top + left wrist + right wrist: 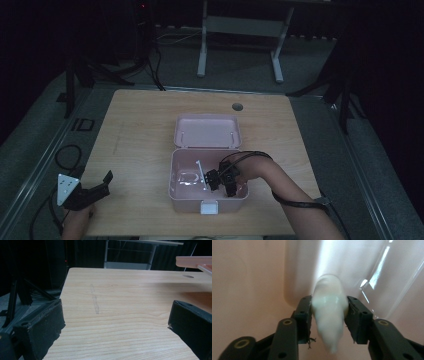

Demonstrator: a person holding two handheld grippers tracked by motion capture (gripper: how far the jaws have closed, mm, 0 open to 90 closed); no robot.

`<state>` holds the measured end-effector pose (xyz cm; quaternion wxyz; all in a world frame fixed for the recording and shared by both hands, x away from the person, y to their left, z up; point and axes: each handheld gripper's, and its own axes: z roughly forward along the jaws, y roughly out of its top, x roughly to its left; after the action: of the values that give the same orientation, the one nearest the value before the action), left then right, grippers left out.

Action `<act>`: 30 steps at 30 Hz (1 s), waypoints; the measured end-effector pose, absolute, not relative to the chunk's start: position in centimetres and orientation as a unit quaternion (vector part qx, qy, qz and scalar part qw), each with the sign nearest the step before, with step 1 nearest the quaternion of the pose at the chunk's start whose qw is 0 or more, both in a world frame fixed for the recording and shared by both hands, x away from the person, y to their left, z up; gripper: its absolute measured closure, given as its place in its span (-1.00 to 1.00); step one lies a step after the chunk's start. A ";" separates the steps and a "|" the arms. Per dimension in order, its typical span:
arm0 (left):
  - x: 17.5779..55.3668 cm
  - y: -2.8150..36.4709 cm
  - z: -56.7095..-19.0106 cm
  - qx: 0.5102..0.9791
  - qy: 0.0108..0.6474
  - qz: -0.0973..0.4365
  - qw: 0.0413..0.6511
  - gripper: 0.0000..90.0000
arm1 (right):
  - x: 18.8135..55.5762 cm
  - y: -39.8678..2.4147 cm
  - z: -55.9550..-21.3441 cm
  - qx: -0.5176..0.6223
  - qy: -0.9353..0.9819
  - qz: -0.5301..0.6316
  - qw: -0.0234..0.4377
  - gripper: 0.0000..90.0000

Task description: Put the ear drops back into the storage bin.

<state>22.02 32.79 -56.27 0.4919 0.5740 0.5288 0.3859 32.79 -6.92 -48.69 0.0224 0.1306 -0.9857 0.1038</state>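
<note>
We see a pale wooden table [140,130], a pink plastic box [181,192] at frame centre with its lid open, our right gripper [329,315] inside it clamped on a blurred white rounded object [329,315] of unclear identity, left gripper [92,192] lower left, jaws spread, its hand cut off.

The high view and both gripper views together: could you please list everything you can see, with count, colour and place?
Table: one, light wood, centre of the high view.
Box: one, pink, open, on the table's near half, hinged lid lying back behind it.
Latch: one, white, on the box's front wall.
White object: one, whitish, blurred, inside the box between the right gripper's pads; what it is I cannot tell.
Clear plastic piece: one, transparent, in the box.
Desk frame: one, pale grey, on the floor beyond the table.
Left gripper: one, black, open, near left table corner.
Right gripper: one, black, shut on the white object.
</note>
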 end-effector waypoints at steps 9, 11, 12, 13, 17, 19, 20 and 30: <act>22.0 32.8 -56.3 0.574 0.529 0.386 0.491 -0.99 | 32.6 -7.2 -47.6 0.132 -0.987 0.095 0.017 0.23; 22.0 32.8 -56.3 0.574 0.529 0.386 0.491 -0.99 | 32.6 -7.2 -47.3 0.131 -0.987 0.095 0.016 0.21; 22.0 32.8 -56.3 0.574 0.530 0.386 0.491 -0.99 | 32.6 -7.4 -46.6 0.129 -0.988 0.087 0.015 0.19; 22.0 32.8 -56.3 0.574 0.530 0.386 0.491 -0.99 | 32.6 -7.4 -46.2 0.128 -0.988 0.082 0.013 0.17; 22.0 32.8 -56.3 0.574 0.529 0.386 0.491 -0.99 | 32.7 -7.6 -44.5 0.122 -0.990 0.068 0.003 0.08; 22.0 32.8 -56.3 0.574 0.530 0.386 0.491 -0.99 | 32.7 -7.8 -43.6 0.121 -0.991 0.056 -0.003 0.00; 22.0 32.8 -56.3 0.574 0.530 0.386 0.491 -0.99 | 32.7 -8.0 -43.1 0.121 -0.992 0.047 -0.007 -0.05; 22.0 32.8 -56.3 0.573 0.530 0.387 0.491 -0.99 | 32.8 -9.2 -39.5 0.093 -0.995 -0.046 -0.012 -0.62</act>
<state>22.03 32.77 -56.27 0.4915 0.5732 0.5296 0.3866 32.78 -9.24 -39.48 -0.0121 0.0927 -0.9945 -0.0464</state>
